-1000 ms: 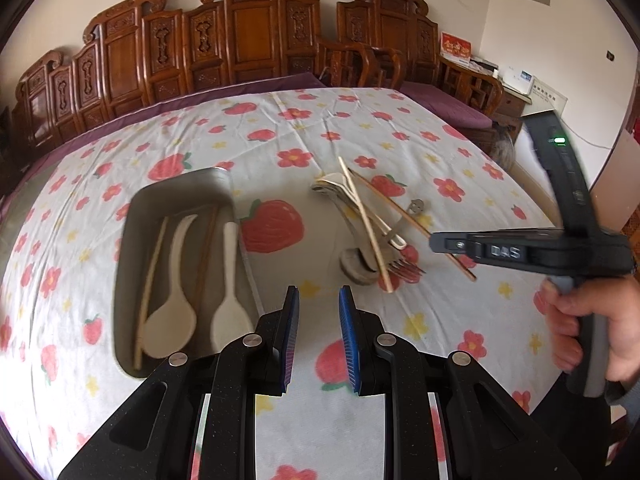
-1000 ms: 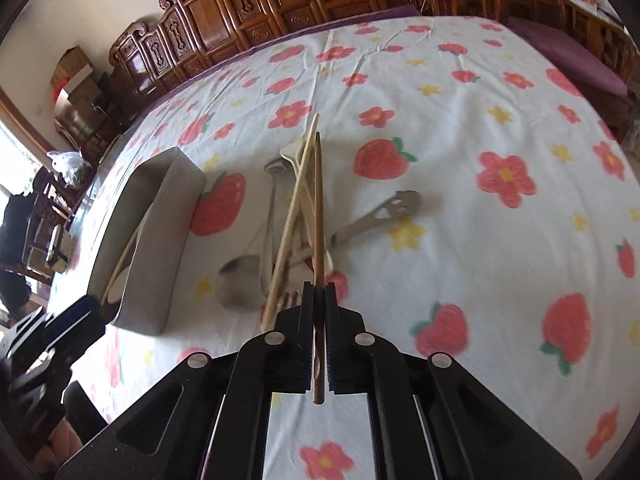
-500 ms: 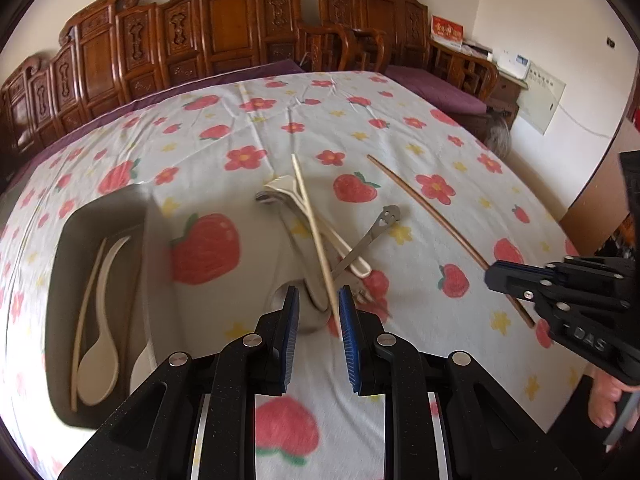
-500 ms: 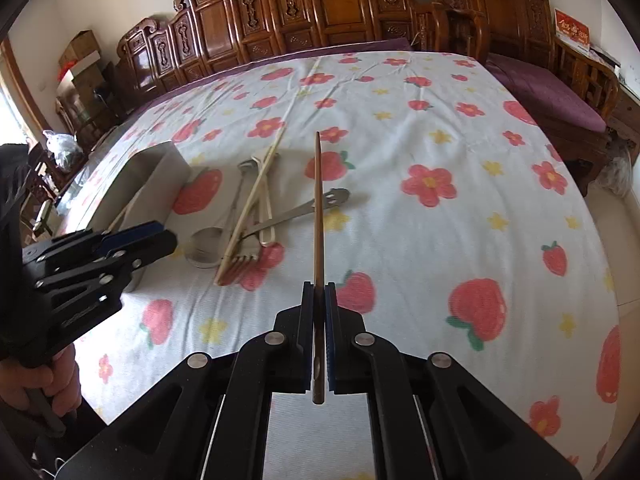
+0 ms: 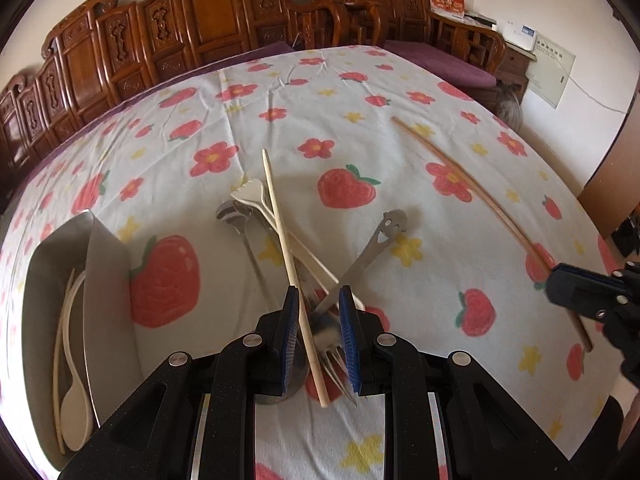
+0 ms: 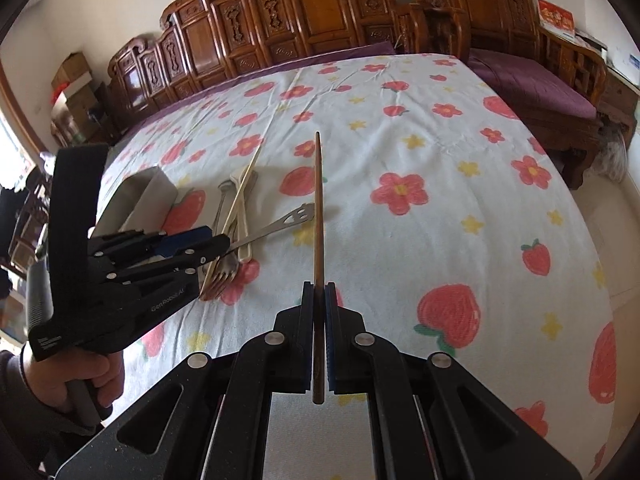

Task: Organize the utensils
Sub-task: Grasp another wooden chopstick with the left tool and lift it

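Brown chopstick [image 6: 318,216] clamped in right tongs [image 6: 319,336], left tongs [image 5: 319,340] now over the utensil pile.

Since a second ago the left tongs have shifted from beside the metal tray [image 5: 106,292] to above the pile; pads apart, straddling the pale chopstick [image 5: 294,276] and steel fork [image 5: 334,356], not pressing on either. Right tongs have lifted the brown chopstick clear of the pile, and it now points out over the desk [image 5: 420,312]. Pile sits mid-desk on the strawberry cloth: white fork [image 5: 256,196], steel spoon handle [image 5: 234,216], smiley-cutout handle [image 5: 390,226], all crossed under the pale chopstick, so it can't be taken cleanly. Tray, left of the pile, holds a white spoon [image 5: 74,412] and a thin stick. Carved wooden chairs [image 5: 208,20] behind.
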The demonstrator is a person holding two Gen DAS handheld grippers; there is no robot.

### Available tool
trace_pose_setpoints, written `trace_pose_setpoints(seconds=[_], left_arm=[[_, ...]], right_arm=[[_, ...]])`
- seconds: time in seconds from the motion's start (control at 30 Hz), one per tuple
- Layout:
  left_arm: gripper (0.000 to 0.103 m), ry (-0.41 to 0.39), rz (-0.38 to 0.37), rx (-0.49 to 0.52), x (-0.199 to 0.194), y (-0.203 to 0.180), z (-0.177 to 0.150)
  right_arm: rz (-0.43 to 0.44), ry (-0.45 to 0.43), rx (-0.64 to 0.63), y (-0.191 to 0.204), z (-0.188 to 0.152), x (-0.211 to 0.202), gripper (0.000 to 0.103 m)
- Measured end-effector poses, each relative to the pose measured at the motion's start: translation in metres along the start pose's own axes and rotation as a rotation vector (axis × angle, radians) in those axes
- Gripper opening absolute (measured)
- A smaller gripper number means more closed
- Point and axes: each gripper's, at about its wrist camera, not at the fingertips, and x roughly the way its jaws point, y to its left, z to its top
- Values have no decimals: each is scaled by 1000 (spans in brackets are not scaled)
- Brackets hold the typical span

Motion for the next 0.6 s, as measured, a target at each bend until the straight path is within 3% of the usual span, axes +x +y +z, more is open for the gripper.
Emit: trace_pose_setpoints(seconds=[0.5,0.6], left_arm=[[19,57,56,-37,21,7,11],[11,58,43,-35,22,5,12]], right_arm=[[23,1,35,-7,1,-1,6],[23,2,29,-5,0,0,6]])
